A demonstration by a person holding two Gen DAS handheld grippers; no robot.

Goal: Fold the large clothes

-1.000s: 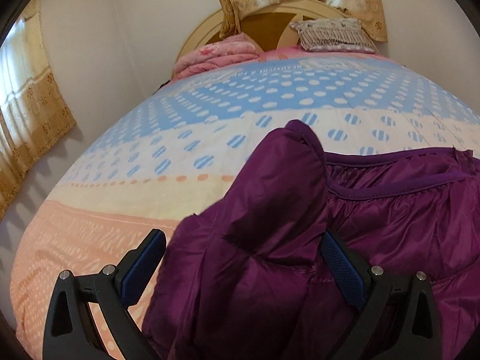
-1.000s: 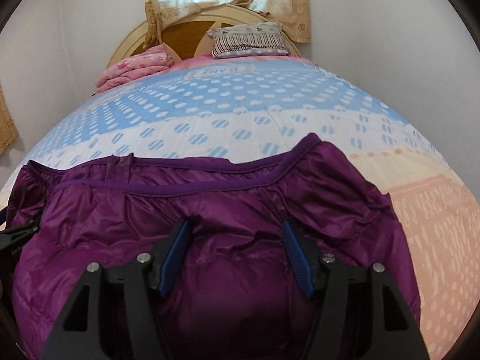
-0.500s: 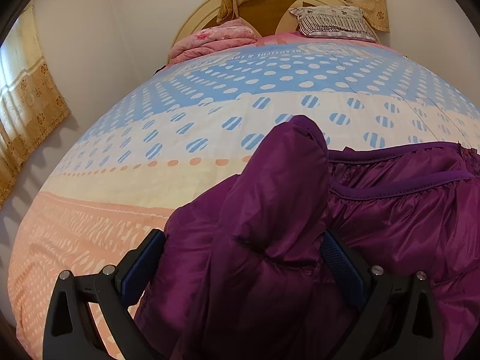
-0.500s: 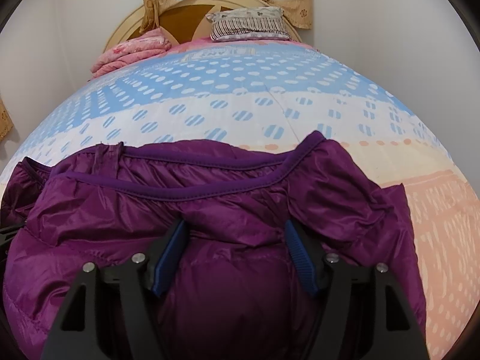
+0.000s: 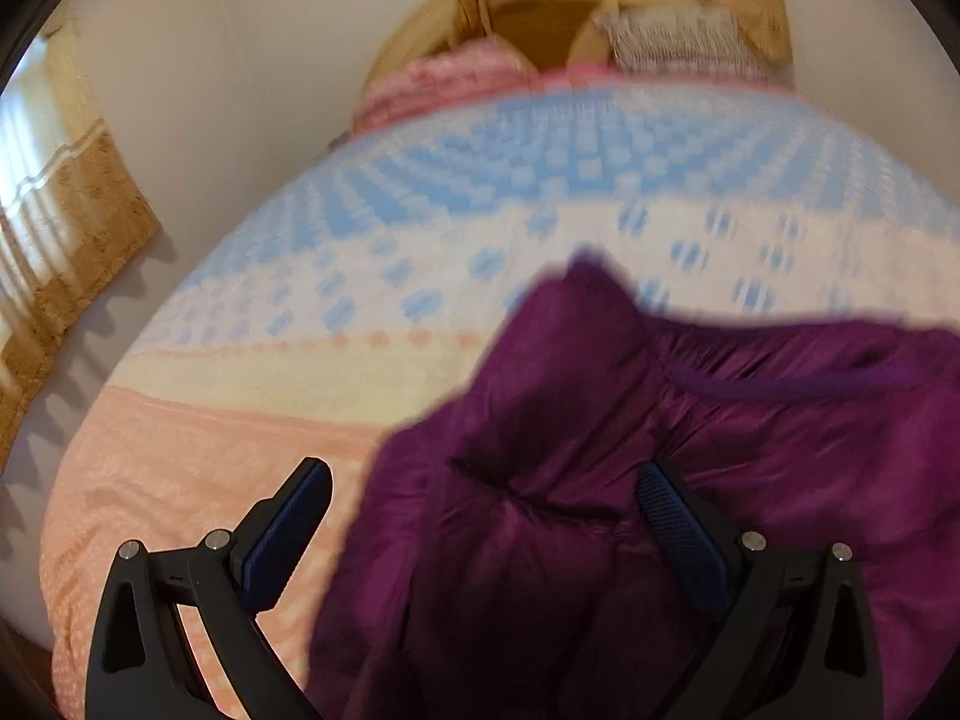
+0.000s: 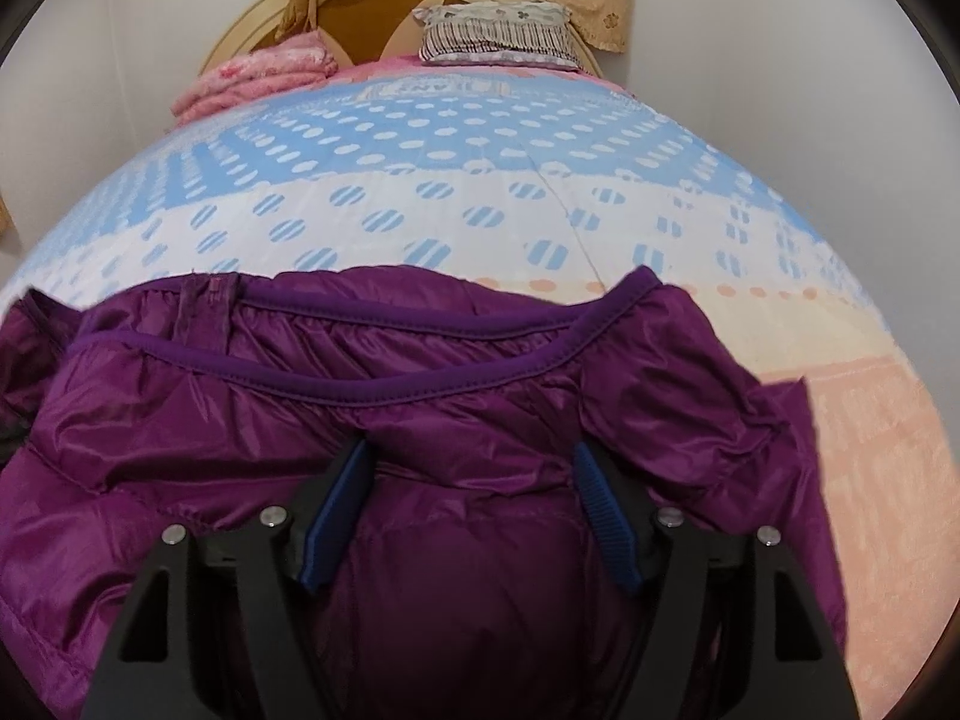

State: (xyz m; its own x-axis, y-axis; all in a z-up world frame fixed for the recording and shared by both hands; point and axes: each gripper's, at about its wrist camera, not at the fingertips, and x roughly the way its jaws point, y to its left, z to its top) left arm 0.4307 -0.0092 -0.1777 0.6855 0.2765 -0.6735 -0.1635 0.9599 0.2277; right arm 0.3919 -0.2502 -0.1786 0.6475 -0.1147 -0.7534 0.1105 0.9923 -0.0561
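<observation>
A purple puffer jacket [image 6: 480, 372] lies on the bed, its dark purple hem band running across. In the right wrist view my right gripper [image 6: 471, 498] has its jaws apart, with a bulge of jacket fabric between the blue pads [image 6: 336, 504]. In the left wrist view, which is blurred, my left gripper [image 5: 486, 522] stands wide open over the jacket's [image 5: 600, 450] left edge. A folded-over part rises between the fingers; the left pad [image 5: 288, 528] is over bare sheet.
The bed sheet [image 6: 450, 138] is blue with dots at the far end and peach near me. A pink folded blanket [image 6: 252, 75] and a striped pillow [image 6: 498, 36] lie by the round wooden headboard. A curtain [image 5: 66, 210] hangs at the left wall.
Both grippers stay open around the jacket. The left view tilts and blurs with motion. In the right view the jacket looms larger and the jaws stand slightly wider.
</observation>
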